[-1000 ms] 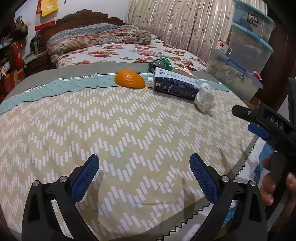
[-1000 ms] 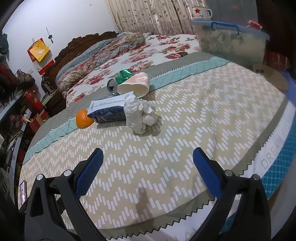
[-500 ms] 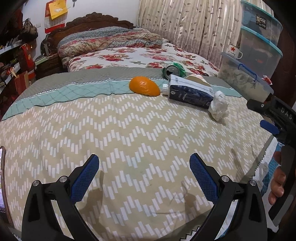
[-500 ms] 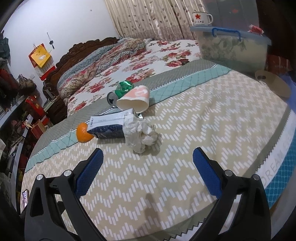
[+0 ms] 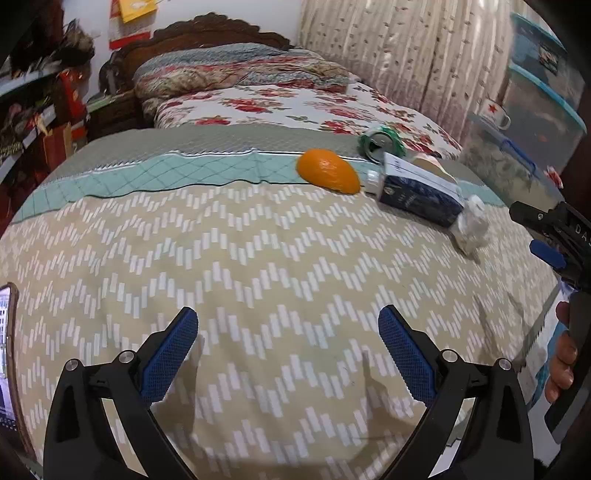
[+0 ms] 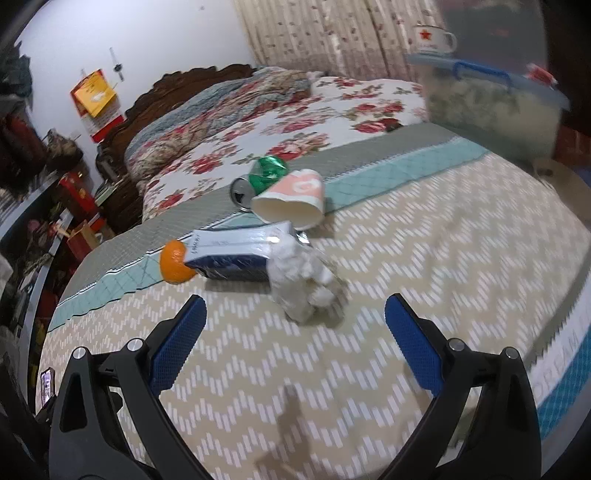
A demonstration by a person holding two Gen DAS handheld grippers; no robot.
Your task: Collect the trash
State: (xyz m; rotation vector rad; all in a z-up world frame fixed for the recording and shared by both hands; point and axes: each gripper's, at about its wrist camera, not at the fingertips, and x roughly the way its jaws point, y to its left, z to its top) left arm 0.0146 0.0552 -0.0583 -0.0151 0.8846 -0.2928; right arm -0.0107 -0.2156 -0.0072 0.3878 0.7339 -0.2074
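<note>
While the left gripper [image 5: 288, 349], jaws wide and empty, views the carton [image 5: 417, 194] lying well off to its right, the right gripper [image 6: 295, 338], equally wide, has the somewhat blurred paper wad [image 6: 301, 284] just ahead, apparently nearer.

Glossy metal can [image 6: 255, 181], matt crumpled paper wad [image 6: 301, 280], woven cloth bedspread [image 6: 424, 266], carved wooden headboard [image 5: 207, 31].

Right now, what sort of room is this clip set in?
A bedroom, most likely: a bed with a carved wooden headboard, a folded floral quilt, and curtains behind.
</note>
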